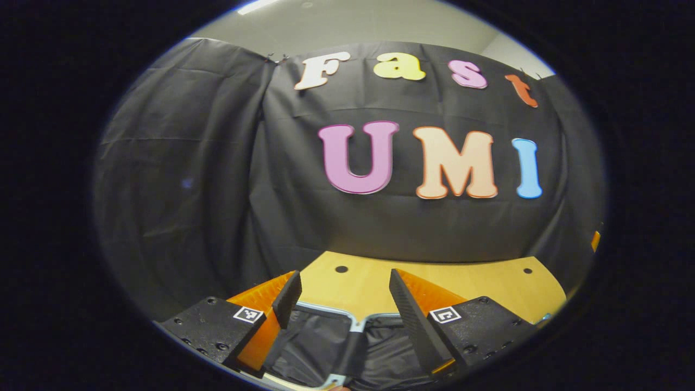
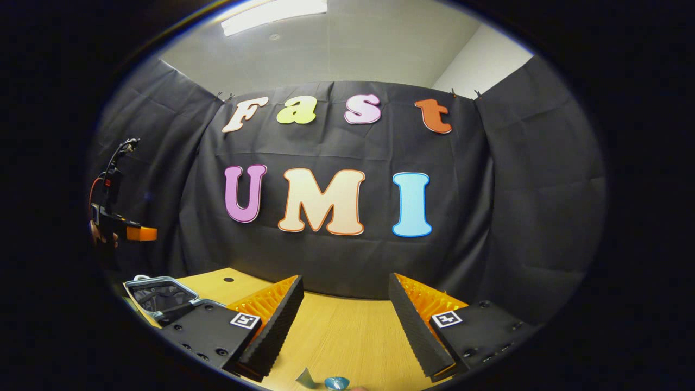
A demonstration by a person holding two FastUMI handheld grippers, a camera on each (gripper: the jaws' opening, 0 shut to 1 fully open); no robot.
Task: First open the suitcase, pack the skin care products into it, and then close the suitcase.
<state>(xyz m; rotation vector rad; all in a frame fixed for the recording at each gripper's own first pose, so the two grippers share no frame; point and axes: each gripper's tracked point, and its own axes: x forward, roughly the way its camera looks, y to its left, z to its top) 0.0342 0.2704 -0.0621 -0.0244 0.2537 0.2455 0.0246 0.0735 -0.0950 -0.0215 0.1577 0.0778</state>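
**Open suitcase on the table, both hand-held grippers held apart above it**

A booth draped in black cloth is seen in both views, with a pale ceiling and a lit ceiling light [image 2: 274, 13] above the cloth; a light wooden table [image 1: 461, 282] stands against the back wall, two small dark holes being visible near its far edge in the left gripper view.

In the left gripper view the suitcase [image 1: 331, 347] is seen lying open directly beneath the left hand-held gripper [image 1: 345, 301]; its silver rim and black fabric lining are shown between and below the two fingers; the fingers are spread well apart and nothing is pressed between them; the far edge of the table is seen just beyond the suitcase rim.

In the right gripper view the same suitcase [image 2: 160, 296] is seen toward the table's left edge, partly covered by the left finger of the right hand-held gripper [image 2: 345, 317]; the fingers of that gripper are likewise held wide apart over bare table, with nothing between them; at the near edge of the table, below the fingers, a small blue round item [image 2: 336, 383] and a greyish piece beside it are glimpsed, too cut off to be identified.

Farther off at the left of the right gripper view, the left hand-held gripper [image 2: 117, 225] is seen raised above the suitcase, held in a hand; whether its fingers are apart cannot be told from that view.
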